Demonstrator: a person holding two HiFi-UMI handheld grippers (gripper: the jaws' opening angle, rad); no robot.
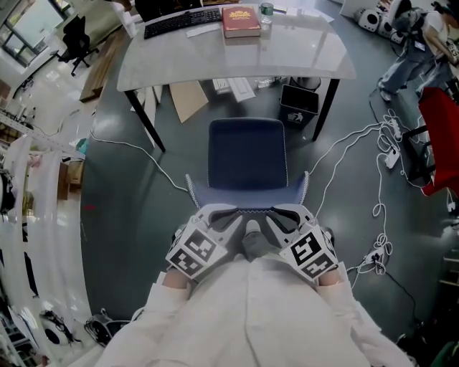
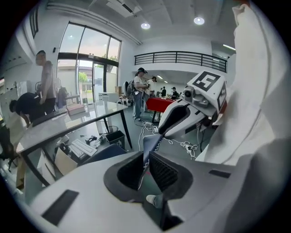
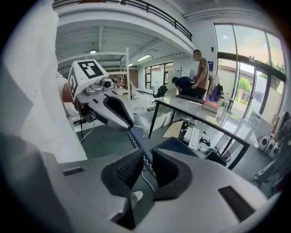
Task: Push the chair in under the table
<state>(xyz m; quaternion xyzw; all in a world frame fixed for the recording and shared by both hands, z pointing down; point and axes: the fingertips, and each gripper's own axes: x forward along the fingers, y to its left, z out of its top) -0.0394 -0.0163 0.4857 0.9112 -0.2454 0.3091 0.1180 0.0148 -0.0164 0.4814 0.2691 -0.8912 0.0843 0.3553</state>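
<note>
A chair with a dark blue seat (image 1: 247,154) stands in front of the grey table (image 1: 301,61), its seat clear of the tabletop. Its backrest (image 1: 247,199), edged with white zigzag stitching, faces me. My left gripper (image 1: 228,215) is shut on the left part of the backrest's top edge, and my right gripper (image 1: 280,215) is shut on the right part. In the left gripper view the stitched edge (image 2: 150,145) runs between the jaws of the left gripper (image 2: 146,166). The right gripper view shows the same edge (image 3: 136,136) pinched by the right gripper (image 3: 146,166).
A keyboard (image 1: 183,21), a red book (image 1: 240,21) and a bottle (image 1: 266,12) lie on the table. Under it are a black bin (image 1: 299,104), cardboard (image 1: 188,99) and papers. White cables and a power strip (image 1: 391,143) trail over the floor at right. People stand beyond the table.
</note>
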